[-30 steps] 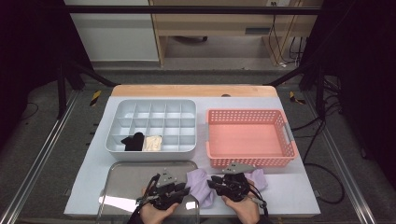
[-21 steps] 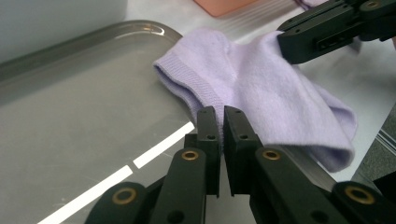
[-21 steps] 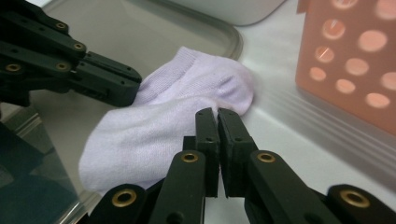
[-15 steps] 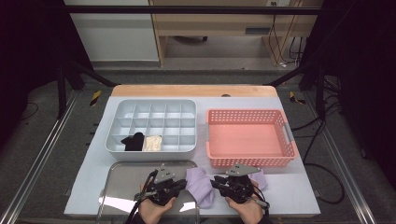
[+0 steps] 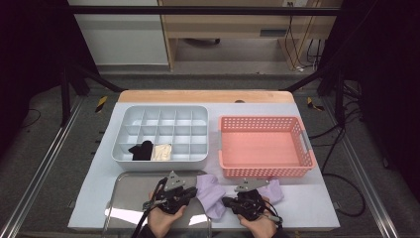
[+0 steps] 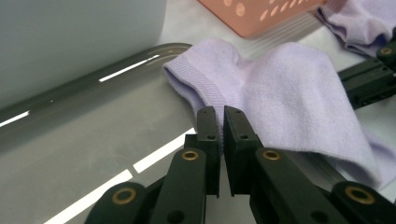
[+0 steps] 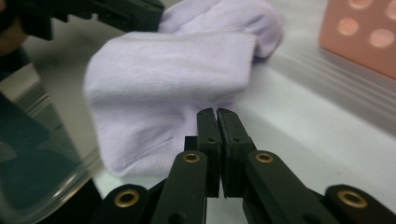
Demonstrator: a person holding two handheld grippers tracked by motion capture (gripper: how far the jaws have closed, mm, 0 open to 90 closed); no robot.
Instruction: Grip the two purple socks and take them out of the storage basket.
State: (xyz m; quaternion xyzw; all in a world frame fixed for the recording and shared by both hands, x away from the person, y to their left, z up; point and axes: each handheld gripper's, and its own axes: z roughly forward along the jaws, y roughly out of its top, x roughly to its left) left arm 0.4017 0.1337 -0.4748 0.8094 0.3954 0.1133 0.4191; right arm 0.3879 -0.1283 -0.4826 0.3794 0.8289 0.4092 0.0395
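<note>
Since earlier, both claws stay pinched on the lilac sock [image 5: 210, 192].

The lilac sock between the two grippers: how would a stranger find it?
Start at the pink basket. Just before its near left corner, a lilac sock lies half on the metal tray. Unlike the second lilac sock farther right, it sits between both grippers.

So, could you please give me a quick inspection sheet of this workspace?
Surface: pale table, wooden far edge.
Job's things: lilac sock between the grippers, half on metal tray; second lilac sock by pink basket.
Clutter: grey divider box holds black and cream items.
Grippers: left gripper and right gripper shut, tips at the sock's edge.
Cables: gripper cable; more on the floor.
Surroundings: dark frame, wooden furniture.
</note>
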